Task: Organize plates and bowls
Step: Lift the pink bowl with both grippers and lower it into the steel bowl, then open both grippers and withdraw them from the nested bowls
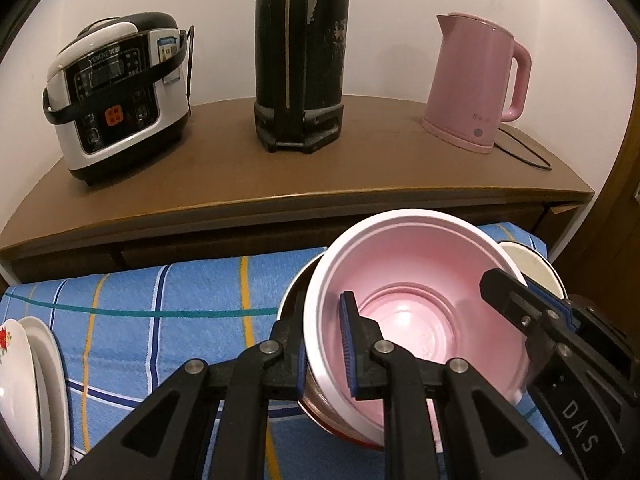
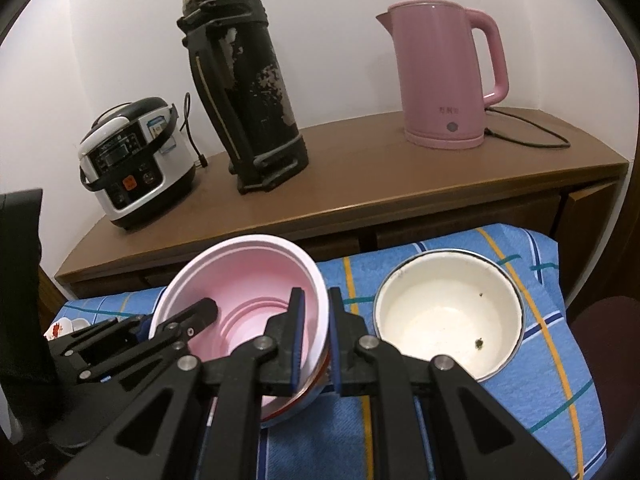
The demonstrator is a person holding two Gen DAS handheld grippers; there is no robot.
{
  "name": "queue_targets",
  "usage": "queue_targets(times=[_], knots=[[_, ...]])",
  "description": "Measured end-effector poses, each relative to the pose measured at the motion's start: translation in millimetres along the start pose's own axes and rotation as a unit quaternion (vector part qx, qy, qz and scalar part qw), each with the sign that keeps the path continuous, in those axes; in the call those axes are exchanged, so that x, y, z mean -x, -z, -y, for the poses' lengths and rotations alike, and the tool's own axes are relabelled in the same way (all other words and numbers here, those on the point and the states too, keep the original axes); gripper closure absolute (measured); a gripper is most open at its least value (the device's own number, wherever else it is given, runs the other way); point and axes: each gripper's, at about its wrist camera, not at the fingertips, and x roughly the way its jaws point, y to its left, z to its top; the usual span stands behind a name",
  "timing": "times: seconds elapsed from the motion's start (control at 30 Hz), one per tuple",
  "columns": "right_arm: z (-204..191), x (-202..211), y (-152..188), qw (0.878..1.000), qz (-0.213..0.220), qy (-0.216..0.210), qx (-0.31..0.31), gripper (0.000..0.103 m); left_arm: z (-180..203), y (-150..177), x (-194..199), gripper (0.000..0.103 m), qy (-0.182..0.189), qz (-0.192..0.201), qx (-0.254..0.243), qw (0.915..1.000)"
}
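Observation:
A pink bowl (image 1: pixel 412 300) with a white outside sits tilted in a metal bowl (image 1: pixel 292 292) on the blue checked towel (image 1: pixel 160 312). My left gripper (image 1: pixel 324 344) is shut on the pink bowl's left rim, one finger inside and one outside. My right gripper (image 2: pixel 316 336) is shut on the pink bowl's (image 2: pixel 248 280) right rim; it also shows at the right of the left wrist view (image 1: pixel 532 312). A cream enamel bowl (image 2: pixel 448 312) stands empty to the right. White plates (image 1: pixel 28 380), one with a red flower, lie stacked at the far left.
Behind the towel a brown cabinet top (image 1: pixel 304 168) carries a rice cooker (image 1: pixel 116 96), a tall black thermos (image 1: pixel 300 52) and a pink kettle (image 1: pixel 472 80) with its cord. A dark red seat (image 2: pixel 608 344) is at the right.

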Motion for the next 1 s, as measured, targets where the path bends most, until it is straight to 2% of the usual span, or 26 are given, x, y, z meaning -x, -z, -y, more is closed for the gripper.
queue_targets(times=[1.0], knots=[[-4.0,-8.7,10.0,1.0,0.012,0.014,0.014,0.09,5.0,3.6,-3.7,0.086,-0.022,0.007,-0.015,0.9996]])
